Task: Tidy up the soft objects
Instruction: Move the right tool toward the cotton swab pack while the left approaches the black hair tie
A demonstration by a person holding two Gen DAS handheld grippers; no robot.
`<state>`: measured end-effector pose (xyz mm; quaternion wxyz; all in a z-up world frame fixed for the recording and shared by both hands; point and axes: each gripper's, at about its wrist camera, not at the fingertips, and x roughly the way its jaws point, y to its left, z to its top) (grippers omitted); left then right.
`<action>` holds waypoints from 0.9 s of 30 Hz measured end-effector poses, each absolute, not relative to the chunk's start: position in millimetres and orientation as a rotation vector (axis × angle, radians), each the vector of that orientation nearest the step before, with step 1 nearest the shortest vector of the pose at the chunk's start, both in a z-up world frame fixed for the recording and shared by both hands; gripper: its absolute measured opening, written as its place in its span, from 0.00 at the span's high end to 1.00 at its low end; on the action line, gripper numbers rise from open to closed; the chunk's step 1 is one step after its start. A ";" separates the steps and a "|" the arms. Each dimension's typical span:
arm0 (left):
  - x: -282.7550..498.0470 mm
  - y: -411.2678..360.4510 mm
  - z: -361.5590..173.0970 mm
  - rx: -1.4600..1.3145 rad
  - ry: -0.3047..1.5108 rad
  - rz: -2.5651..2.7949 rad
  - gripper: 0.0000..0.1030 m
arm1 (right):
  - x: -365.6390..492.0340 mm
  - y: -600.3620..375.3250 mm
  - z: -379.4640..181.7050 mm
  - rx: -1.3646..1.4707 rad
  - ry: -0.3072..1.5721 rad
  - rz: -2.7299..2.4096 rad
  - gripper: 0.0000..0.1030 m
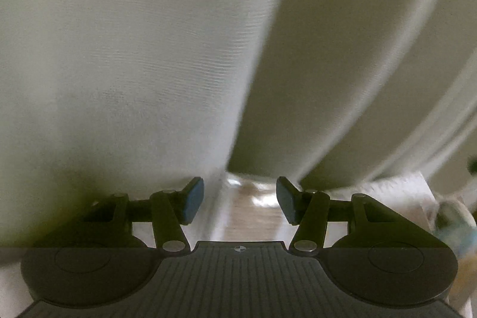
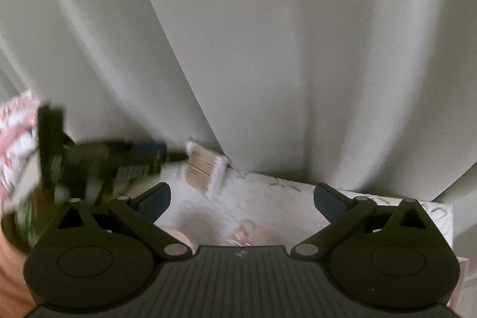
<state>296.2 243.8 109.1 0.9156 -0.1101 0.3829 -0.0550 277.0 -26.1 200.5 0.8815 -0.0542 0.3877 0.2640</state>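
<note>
Wooden-stemmed cotton swabs bundle (image 2: 205, 169) is lying upper left of the right gripper (image 2: 242, 198), fingers released and empty; left gripper (image 1: 240, 200) likewise is gaping.

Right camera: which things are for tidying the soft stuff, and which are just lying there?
For the job: cotton swabs; red-and-white pack, probably; open right tool.
Just there: curtain; table; blurry round thing.

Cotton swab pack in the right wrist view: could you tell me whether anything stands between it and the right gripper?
Nothing visible: only white tabletop lies between the open right gripper and the clear pack of wooden-stemmed cotton swabs.
</note>
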 end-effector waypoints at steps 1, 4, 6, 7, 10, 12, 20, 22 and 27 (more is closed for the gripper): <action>301.4 248.5 103.3 -0.252 0.798 -0.096 0.43 | 274.3 -30.1 197.5 -0.117 0.807 0.552 0.01; 315.9 260.5 84.4 -0.373 0.822 -0.129 0.43 | 279.1 -45.7 188.7 -0.089 0.824 0.553 0.01; 324.6 265.9 68.5 -0.477 0.842 -0.188 0.43 | 283.4 -54.8 181.5 -0.066 0.840 0.551 0.01; 328.1 267.2 62.3 -0.503 0.862 -0.207 0.43 | 285.1 -56.1 179.5 -0.059 0.846 0.547 0.01; 328.6 260.1 52.8 -0.444 0.935 -0.232 0.47 | 292.4 -61.6 170.4 -0.027 0.865 0.544 0.01; 322.9 251.0 52.3 -0.369 0.986 -0.233 0.53 | 293.5 -63.3 167.0 -0.015 0.876 0.554 0.01; 290.0 230.4 70.8 -0.124 1.059 -0.150 0.53 | 278.5 -60.7 163.8 -0.072 0.853 0.575 0.01; 281.7 242.9 77.1 -0.097 1.063 -0.117 0.55 | 274.7 -57.7 162.6 -0.083 0.853 0.584 0.01; 259.4 261.2 97.3 -0.111 1.038 -0.149 0.55 | 275.4 -45.5 163.1 -0.064 0.883 0.591 0.01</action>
